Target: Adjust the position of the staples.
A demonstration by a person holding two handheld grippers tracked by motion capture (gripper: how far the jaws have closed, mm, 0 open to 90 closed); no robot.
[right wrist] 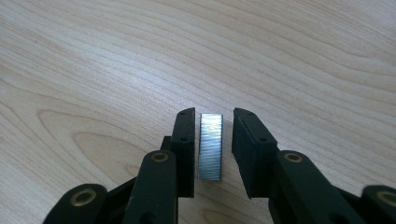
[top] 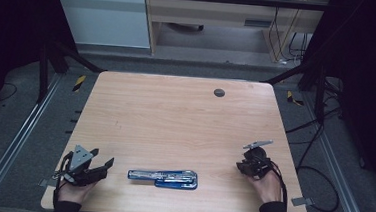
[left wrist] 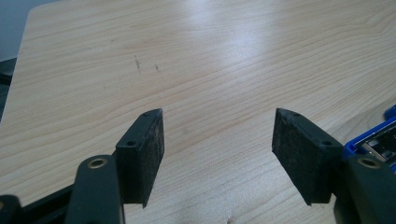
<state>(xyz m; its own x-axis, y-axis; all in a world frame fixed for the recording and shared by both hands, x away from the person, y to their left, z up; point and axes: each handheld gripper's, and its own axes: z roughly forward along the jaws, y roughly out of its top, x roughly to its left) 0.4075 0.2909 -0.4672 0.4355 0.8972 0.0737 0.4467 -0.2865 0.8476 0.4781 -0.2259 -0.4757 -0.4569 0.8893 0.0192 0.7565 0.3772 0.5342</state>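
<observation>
A short silver strip of staples (right wrist: 210, 147) lies flat on the wooden table (top: 175, 115), between the jaws of my right gripper (right wrist: 214, 113). A thin gap shows on each side of the strip, so the pads stand open around it. In the high view my right gripper (top: 242, 166) is near the table's right front edge, tilted down. A blue stapler (top: 163, 177), swung open with its metal rail exposed, lies at the front middle. My left gripper (top: 105, 156) rests at the front left, pointing toward the stapler (left wrist: 373, 142). Its jaws (left wrist: 217, 135) are wide open over bare wood.
A small dark round cap (top: 219, 92) sits in the tabletop at the back right. Metal frame rails run along both sides of the table, and cables lie on the floor to the right.
</observation>
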